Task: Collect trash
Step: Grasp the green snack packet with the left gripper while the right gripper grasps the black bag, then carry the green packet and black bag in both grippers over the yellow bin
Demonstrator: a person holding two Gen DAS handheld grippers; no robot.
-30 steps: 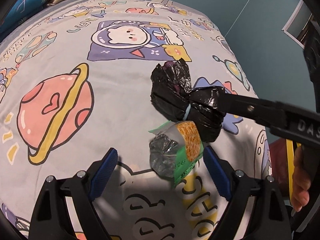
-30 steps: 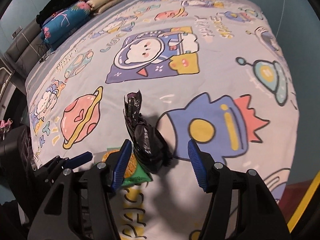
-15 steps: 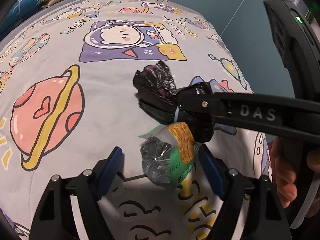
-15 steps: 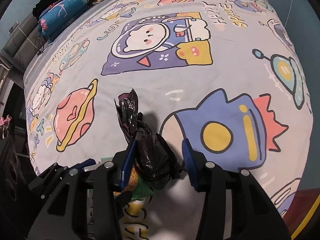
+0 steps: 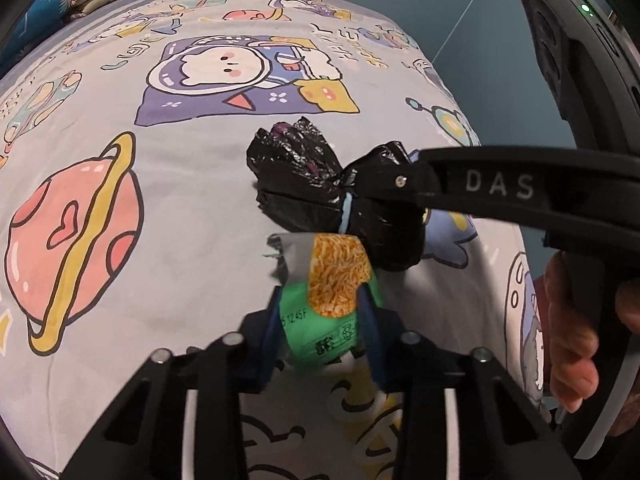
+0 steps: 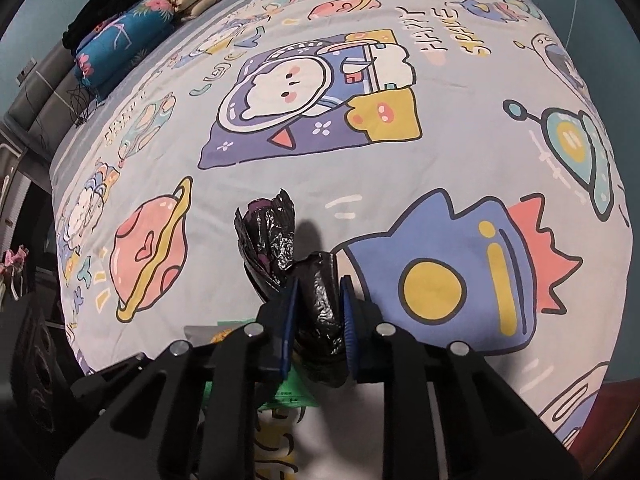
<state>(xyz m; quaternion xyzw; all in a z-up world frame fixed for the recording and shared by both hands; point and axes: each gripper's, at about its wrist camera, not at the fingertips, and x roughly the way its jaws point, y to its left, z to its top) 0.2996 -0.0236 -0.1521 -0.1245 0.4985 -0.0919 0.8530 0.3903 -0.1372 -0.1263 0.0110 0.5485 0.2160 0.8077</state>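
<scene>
Cartoon bedsheet (image 6: pixel 440 184) underneath: left gripper (image 5: pixel 320 316), jaws just closing, clamps the noodle wrapper (image 5: pixel 334 280); right gripper (image 6: pixel 318 312) likewise pinches the black bag (image 6: pixel 316 296), seemingly readying both for lifting.

Two pieces of trash on a cartoon bedsheet (image 6: pixel 400 184).
One black plastic bag (image 6: pixel 280 248); one green noodle wrapper (image 5: pixel 332 292) just beside the bag.

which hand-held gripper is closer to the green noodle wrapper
Left. The left hand-held gripper has just closed on the green noodle wrapper, pads pressing its sides. The right hand-held gripper clamps the black trash bag beside it.
</scene>
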